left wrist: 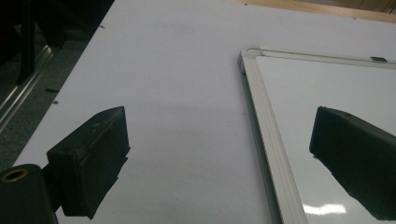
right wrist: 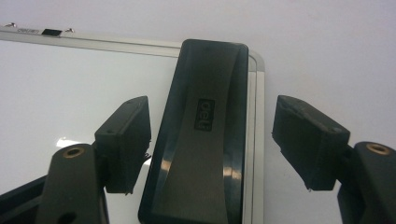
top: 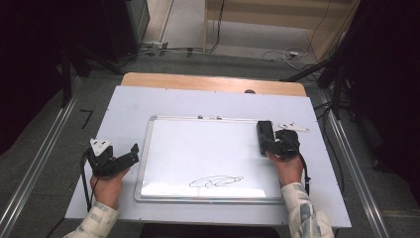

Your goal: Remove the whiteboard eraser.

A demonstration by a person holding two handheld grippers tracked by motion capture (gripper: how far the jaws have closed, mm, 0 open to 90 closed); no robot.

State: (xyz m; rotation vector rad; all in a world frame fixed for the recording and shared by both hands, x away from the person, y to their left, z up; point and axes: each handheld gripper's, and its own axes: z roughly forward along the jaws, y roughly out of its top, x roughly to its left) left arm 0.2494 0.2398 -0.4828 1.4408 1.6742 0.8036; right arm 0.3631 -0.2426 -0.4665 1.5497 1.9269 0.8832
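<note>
Fingers of the right gripper point(right wrist: 212, 140) stand on either side of the black eraser point(right wrist: 203, 135), part-way open with a visible gap at each flank — nothing is clamped yet, so the eraser merely lies between them. That straddle looks deliberate: the long sides of the eraser run along the line of the fingers, so closing them would pinch it across its narrow width, the firmest way to take a slab like this.

The eraser lies at the right edge of the whiteboard point(top: 198, 148), near the far right corner, part on the white surface and part over the metal frame, its far end close to the top rail. In the high view the right gripper point(top: 275, 144) comes at it from the near side, hand behind it.

A scribble point(top: 215, 181) of black marker sits near the board's near edge, well apart from the eraser — probably the thing to be wiped.

The left gripper point(top: 130, 154) rests wide open and holding nothing, over the bench point(top: 129, 104) just beside the board's left frame; I judge it is parked there, ready to steady the board if wiping pushes it about.
</note>
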